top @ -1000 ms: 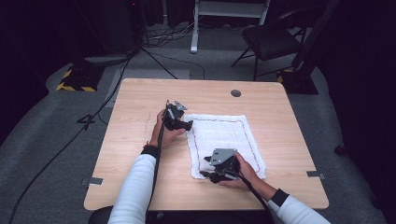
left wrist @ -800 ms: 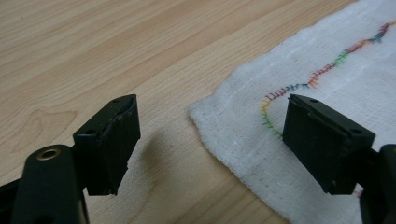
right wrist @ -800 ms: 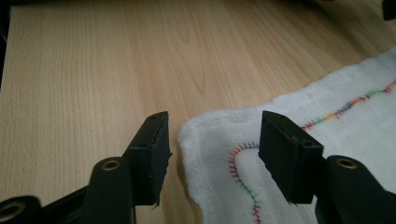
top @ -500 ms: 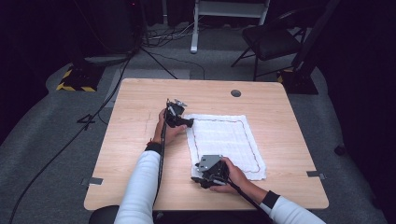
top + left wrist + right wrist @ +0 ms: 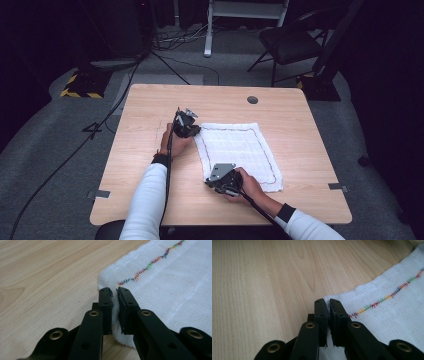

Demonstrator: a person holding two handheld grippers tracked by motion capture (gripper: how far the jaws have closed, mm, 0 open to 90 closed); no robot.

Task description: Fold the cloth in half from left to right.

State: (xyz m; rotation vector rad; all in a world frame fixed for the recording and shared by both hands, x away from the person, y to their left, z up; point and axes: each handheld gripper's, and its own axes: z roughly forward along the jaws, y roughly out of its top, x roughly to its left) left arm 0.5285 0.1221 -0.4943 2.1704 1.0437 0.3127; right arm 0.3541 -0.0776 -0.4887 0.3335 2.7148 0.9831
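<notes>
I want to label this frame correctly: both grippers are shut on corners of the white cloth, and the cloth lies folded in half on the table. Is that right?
Not quite. The high view shows the white cloth spread flat in one layer, not folded. The rest holds: left gripper and right gripper are shut on its corners.

Towel (image 5: 175,285): white woven cloth, coarse weave, multicolour stitching. Table (image 5: 262,277): pale wood grain, smooth, probably laminate.

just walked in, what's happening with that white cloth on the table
A person works a gripper in each hand on a white cloth lying flat on the wooden table. The left gripper has just closed on the cloth's far left corner, and the right gripper has just closed on its near left corner. Nothing is lifted yet.
</notes>
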